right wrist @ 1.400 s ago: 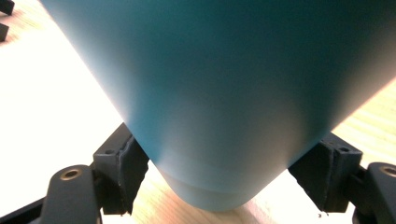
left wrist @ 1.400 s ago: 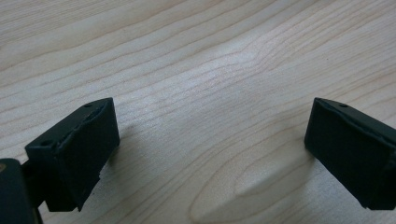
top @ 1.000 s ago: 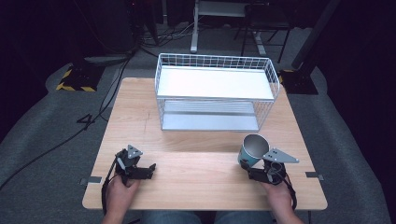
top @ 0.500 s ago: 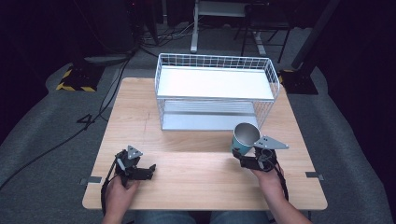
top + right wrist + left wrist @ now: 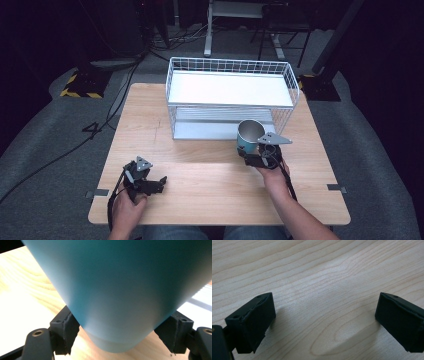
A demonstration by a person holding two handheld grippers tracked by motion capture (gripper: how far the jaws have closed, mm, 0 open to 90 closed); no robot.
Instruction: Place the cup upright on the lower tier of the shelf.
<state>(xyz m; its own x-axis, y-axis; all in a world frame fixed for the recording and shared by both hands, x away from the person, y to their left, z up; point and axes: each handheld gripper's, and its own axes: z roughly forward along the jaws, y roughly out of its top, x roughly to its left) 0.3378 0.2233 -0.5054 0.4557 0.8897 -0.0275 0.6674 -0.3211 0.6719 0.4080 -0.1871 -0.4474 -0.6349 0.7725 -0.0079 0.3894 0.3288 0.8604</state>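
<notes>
A teal cup (image 5: 248, 135) with a metal inside is held upright just above the wooden table (image 5: 200, 170), right in front of the white wire rack (image 5: 230, 97). My right gripper (image 5: 252, 156) is shut on the cup's lower part; in the right gripper view the cup (image 5: 120, 290) looms large between the two black pads (image 5: 66, 330). My left gripper (image 5: 159, 183) rests low over the table's front left, open. Its view has bare wood grain between the wide-apart fingers (image 5: 254, 320).
The wire rack has a white top shelf (image 5: 227, 87) and a lower shelf (image 5: 220, 127) open toward me. Beyond the table lie grey floor, cables (image 5: 115, 100) and a desk frame (image 5: 240, 30). Bare wood stretches between the two hands.
My right gripper has carried the cup forward and a little left, away from the front right of the table to the rack's front. The left gripper stayed put.
</notes>
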